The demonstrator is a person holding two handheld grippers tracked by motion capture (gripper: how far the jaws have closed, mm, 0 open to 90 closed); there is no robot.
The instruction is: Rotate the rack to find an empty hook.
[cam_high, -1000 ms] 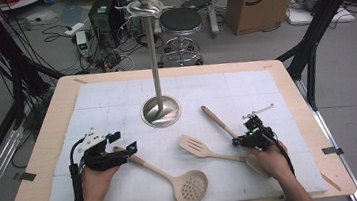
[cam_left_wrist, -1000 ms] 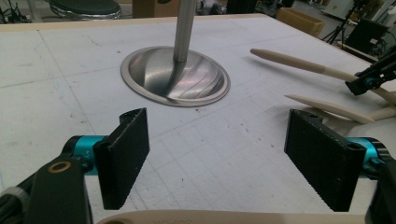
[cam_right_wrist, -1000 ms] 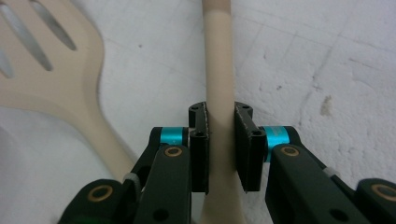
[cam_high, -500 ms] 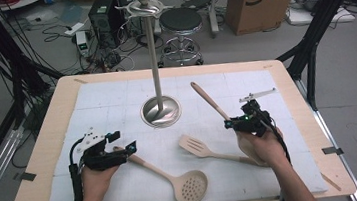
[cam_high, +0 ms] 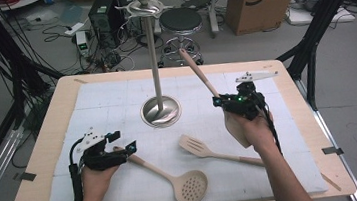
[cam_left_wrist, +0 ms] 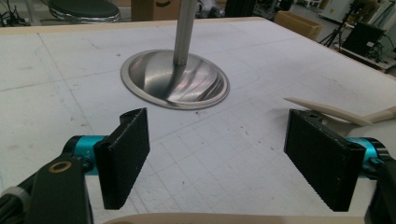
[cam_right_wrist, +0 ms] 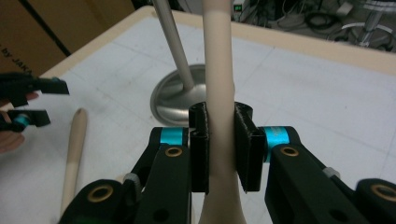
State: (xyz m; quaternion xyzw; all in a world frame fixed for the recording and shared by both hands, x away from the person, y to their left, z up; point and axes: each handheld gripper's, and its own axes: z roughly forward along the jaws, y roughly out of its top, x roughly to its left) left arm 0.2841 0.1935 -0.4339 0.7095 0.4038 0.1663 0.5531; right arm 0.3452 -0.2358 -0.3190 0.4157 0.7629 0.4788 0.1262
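Right gripper [cam_high: 219, 100] pinches a wooden utensil [cam_high: 197, 72] by its handle, pads pressed on both sides of the shaft, seen clearly in the right gripper view [cam_right_wrist: 219, 140]; the handle end sticks up and away toward the far left, above the mat, right of the stand [cam_high: 151, 58]. Left gripper [cam_high: 129, 148] sits low at near left with jaws spread and nothing between them, just beside the handle of the slotted spoon [cam_high: 174, 176] lying on the mat [cam_high: 284, 170]. A slotted turner [cam_high: 207, 150] lies flat near centre. The step looks like hanging the held utensil on the stand's top hooks [cam_high: 145, 6], probably about a third done. To do it well: keep the grip firm, since the shaft is smooth and could swivel between the pads; bring the handle tip up level with a hook, tilt so the hanging hole, if there is one (can't tell from here), faces the hook; approach from the right side so the pole is not knocked. The base [cam_left_wrist: 175, 81] is wide, but a push up high could still tip the stand. The left one should stay clear.
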